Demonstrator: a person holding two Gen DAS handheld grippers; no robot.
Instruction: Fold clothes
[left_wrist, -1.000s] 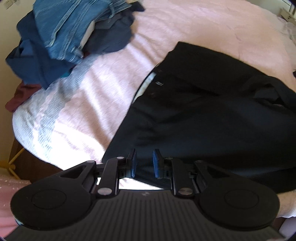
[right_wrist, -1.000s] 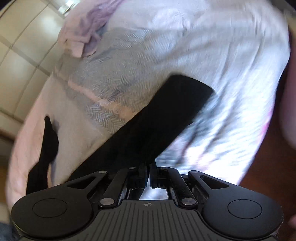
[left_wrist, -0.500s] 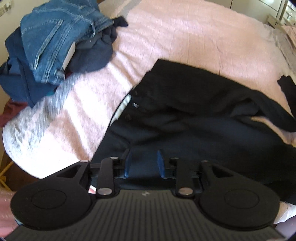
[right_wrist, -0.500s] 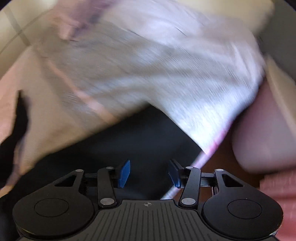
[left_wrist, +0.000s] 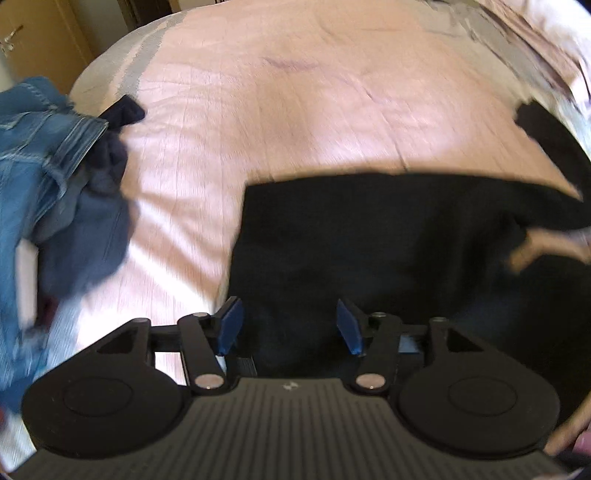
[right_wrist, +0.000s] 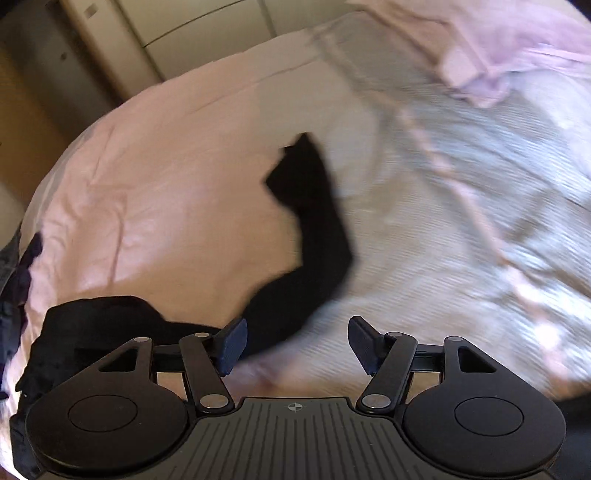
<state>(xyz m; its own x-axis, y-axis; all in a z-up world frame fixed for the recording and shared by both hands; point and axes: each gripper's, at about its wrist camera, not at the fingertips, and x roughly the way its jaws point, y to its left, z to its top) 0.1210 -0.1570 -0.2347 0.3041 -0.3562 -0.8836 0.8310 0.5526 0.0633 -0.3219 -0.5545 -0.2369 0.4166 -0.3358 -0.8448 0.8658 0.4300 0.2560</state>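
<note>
A black garment (left_wrist: 388, 240) lies spread on the pink bed cover (left_wrist: 295, 103). My left gripper (left_wrist: 288, 325) stands open just above its near edge, nothing between the blue pads. In the right wrist view the same black garment (right_wrist: 314, 221) shows as a long strip running away across the bed, with a bunched part (right_wrist: 92, 325) at the lower left. My right gripper (right_wrist: 295, 343) is open over the bed beside that strip, holding nothing. Both views are blurred by motion.
A pile of blue jeans and dark navy clothes (left_wrist: 55, 177) sits at the left of the bed. A grey-white herringbone blanket (right_wrist: 480, 221) and a lilac cloth (right_wrist: 498, 55) cover the right side. Cupboard doors (right_wrist: 110, 55) stand beyond the bed.
Both grippers have opened wide; the right one was shut on the black garment a second ago and has let go. Both cameras swung upward, away from the bed's near edge.
</note>
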